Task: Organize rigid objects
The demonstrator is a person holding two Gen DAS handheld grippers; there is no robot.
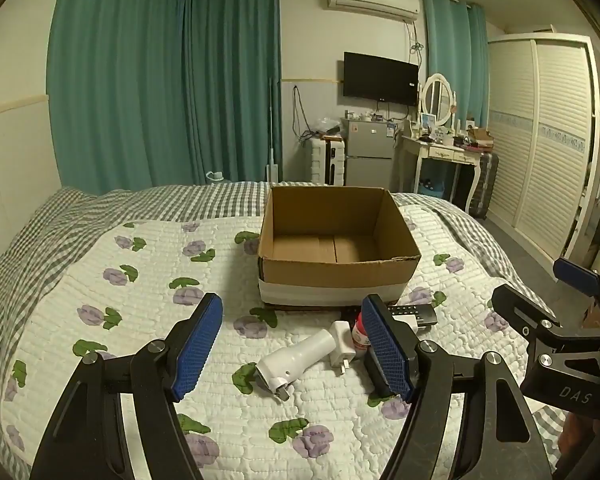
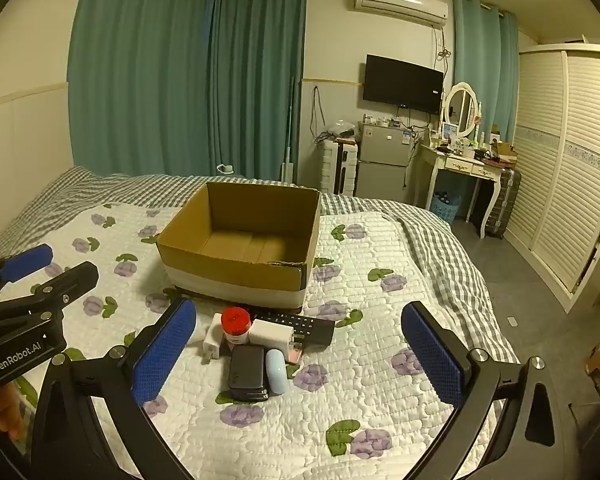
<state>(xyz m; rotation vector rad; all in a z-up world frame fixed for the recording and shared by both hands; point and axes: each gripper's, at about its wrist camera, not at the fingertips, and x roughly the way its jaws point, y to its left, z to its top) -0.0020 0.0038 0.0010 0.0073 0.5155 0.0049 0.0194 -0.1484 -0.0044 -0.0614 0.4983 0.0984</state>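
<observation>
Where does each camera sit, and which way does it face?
Left wrist: on the left gripper, above the quilted bed, facing the open cardboard box; its own blue-padded fingers show, with the right gripper at the right edge.
Right wrist: on the right gripper, further right, facing the same way; its own fingers frame the view, left gripper at the left edge.
Shared: the box, the red-capped white bottle, the black remote control, and the white plug adapter.

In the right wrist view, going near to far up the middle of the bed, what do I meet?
black charger → red-capped bottle → black remote → cardboard box, open and empty.
</observation>
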